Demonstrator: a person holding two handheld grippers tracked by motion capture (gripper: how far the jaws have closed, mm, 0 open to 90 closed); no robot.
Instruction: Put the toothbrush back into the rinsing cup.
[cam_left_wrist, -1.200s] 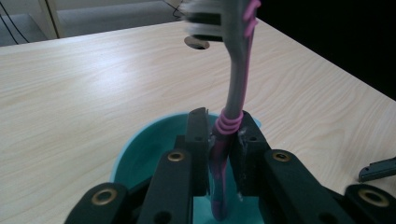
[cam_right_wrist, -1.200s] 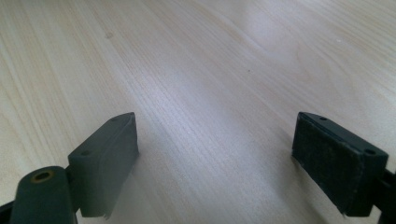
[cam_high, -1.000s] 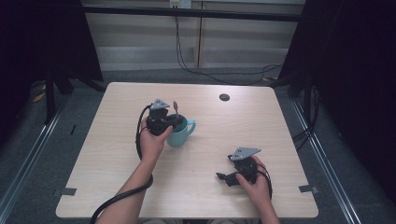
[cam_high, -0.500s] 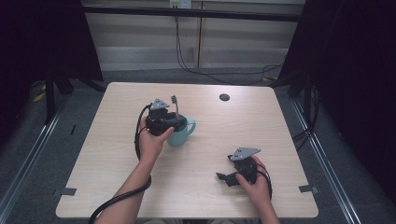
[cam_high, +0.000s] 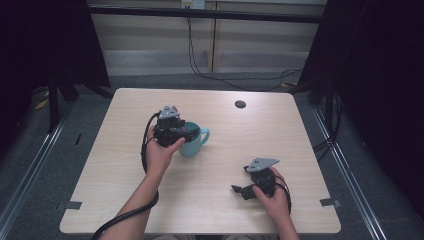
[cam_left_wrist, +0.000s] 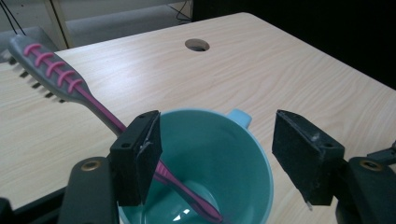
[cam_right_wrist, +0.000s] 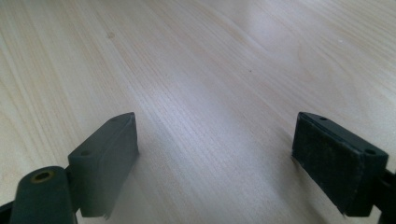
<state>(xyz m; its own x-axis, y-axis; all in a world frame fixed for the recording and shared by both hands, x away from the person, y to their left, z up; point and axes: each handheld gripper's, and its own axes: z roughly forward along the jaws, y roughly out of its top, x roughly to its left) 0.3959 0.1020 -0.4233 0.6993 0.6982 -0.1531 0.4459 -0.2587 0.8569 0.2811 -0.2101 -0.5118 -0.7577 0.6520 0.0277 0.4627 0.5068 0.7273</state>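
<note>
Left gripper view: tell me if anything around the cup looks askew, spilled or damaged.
Nothing spilled or damaged. The toothbrush leans at a steep slant in the teal cup, handle end down inside and bristle head out over the rim, as a brush would rest in a cup. The left gripper has just been opening, and its fingers no longer pinch the brush.

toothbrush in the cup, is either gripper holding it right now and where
Neither. The left gripper has just been opening; its jaws stand apart above the cup, and the toothbrush leans in it, freed. The right gripper is open over bare table.
</note>
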